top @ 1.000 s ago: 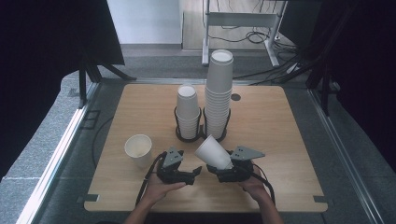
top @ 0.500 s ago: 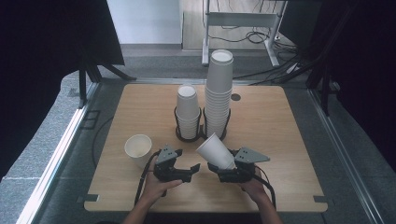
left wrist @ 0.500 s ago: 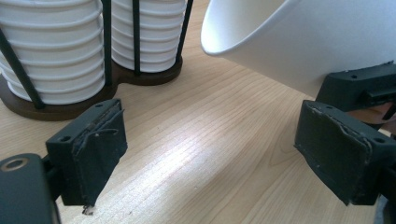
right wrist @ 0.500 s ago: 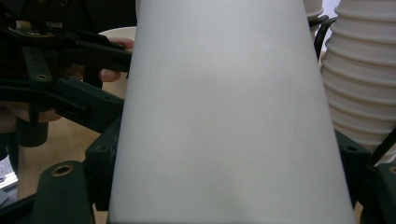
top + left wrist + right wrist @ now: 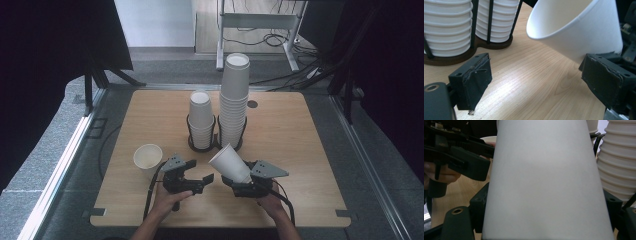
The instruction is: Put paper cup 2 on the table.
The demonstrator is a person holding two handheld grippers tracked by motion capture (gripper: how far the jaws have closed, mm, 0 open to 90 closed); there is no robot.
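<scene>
White paper cup (image 5: 230,164) tilts in the right gripper's (image 5: 243,186) closed jaws; left gripper (image 5: 204,181) beside it, jaws open.

Matt white paper on the cup (image 5: 230,163), smooth-sided with a rolled rim. Pale wooden table (image 5: 295,130), fine grain, a soft sheen in the light. The stacked cups (image 5: 233,100) look like ribbed white paper, held in a black wire holder (image 5: 489,22) on a dark wooden base. The left gripper (image 5: 206,178) is matt black plastic with rough, worn pads (image 5: 477,77).
</scene>
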